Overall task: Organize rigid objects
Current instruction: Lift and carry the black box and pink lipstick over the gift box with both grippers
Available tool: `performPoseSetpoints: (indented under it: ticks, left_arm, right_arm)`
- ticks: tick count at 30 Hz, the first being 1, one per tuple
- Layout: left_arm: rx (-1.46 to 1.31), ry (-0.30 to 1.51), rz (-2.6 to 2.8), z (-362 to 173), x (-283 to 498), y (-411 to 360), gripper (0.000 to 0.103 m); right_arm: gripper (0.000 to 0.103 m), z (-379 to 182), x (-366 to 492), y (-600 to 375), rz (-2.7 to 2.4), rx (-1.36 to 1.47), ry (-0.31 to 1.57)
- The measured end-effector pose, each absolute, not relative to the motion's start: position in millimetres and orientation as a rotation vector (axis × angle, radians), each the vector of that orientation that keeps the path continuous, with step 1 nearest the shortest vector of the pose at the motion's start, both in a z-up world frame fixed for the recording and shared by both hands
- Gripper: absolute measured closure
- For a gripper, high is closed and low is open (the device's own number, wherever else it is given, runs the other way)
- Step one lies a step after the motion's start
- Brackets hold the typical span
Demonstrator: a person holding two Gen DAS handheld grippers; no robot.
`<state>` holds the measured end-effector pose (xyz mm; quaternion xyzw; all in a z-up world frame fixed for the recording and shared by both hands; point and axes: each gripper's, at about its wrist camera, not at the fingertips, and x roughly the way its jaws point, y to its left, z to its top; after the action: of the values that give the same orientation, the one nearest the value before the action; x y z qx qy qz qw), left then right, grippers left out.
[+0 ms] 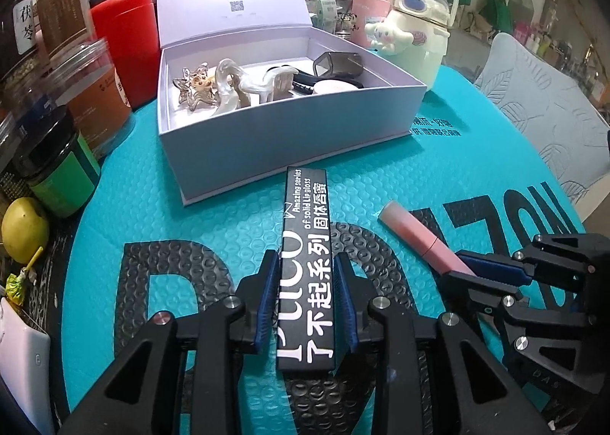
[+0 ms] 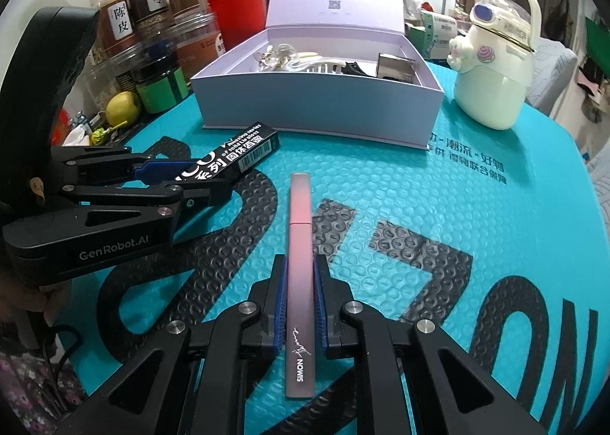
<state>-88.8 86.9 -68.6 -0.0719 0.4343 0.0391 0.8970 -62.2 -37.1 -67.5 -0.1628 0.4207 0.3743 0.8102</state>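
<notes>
Both claws angled down — left claw [image 1: 307,282] clamping black box [image 1: 305,244], right claw [image 2: 299,296] pink tube [image 2: 299,244].

The mat [image 1: 476,183] is turquoise with a bubble texture and big black letters. The carton [image 1: 305,263] is black with white lettering; the tube [image 2: 299,282] fades from pink to grey. The box [image 1: 289,137] is pale lilac. A red canister [image 1: 129,42], a yellow fruit [image 1: 24,229], a cream bottle [image 2: 492,92]. Black tongs [image 1: 307,305] carry blue pads [image 1: 267,305].

Evenly lit from overhead, cool and fairly bright, with soft shadows only. Sharp at centre; strongly bowed and dark-vignetted at the fisheye edges. Slightly hazy far background.
</notes>
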Motion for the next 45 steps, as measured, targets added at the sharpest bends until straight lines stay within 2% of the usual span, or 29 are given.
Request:
performPoseSetpoints:
  ticks: [21, 45]
  left_arm:
    - [-0.175, 0.9, 0.04, -50.0, -121.2, 78.7, 0.078]
    - [-0.164, 0.758, 0.063, 9.6, -111.2, 88.7, 0.078]
  right_arm:
    - [0.09, -55.2, -75.1, -55.6, 0.762, -0.288, 0.901]
    - [0.09, 0.3, -65.1, -56.7, 0.829, -0.245, 0.814]
